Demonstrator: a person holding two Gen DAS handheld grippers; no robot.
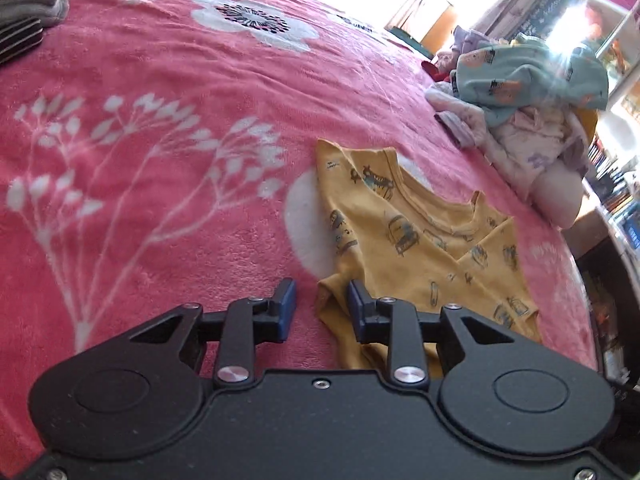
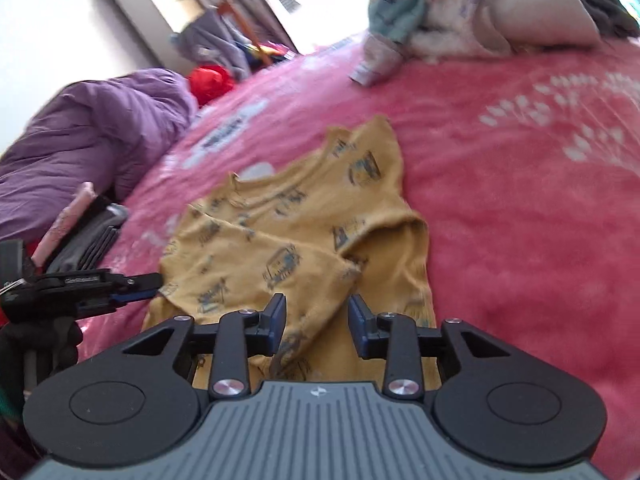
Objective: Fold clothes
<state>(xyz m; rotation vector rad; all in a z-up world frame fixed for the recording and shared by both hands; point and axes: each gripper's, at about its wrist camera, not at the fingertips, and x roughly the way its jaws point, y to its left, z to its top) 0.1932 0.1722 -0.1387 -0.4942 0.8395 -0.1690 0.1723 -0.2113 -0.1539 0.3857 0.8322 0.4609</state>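
A small yellow shirt [image 1: 420,240] printed with little cars lies crumpled on the pink blanket; it also shows in the right wrist view [image 2: 304,232], partly folded over itself. My left gripper [image 1: 322,310] is open, low over the shirt's near left corner, one finger on the blanket and one over the cloth. It also shows from the side at the shirt's left edge in the right wrist view [image 2: 138,288]. My right gripper [image 2: 316,322] is open and empty, just above the shirt's near edge.
The pink flowered blanket [image 1: 160,160] covers the bed. A heap of unfolded clothes [image 1: 528,100] lies beyond the shirt. Folded grey and striped garments [image 1: 24,20] sit at the far left. A purple quilt [image 2: 88,132] and folded items [image 2: 88,236] lie left.
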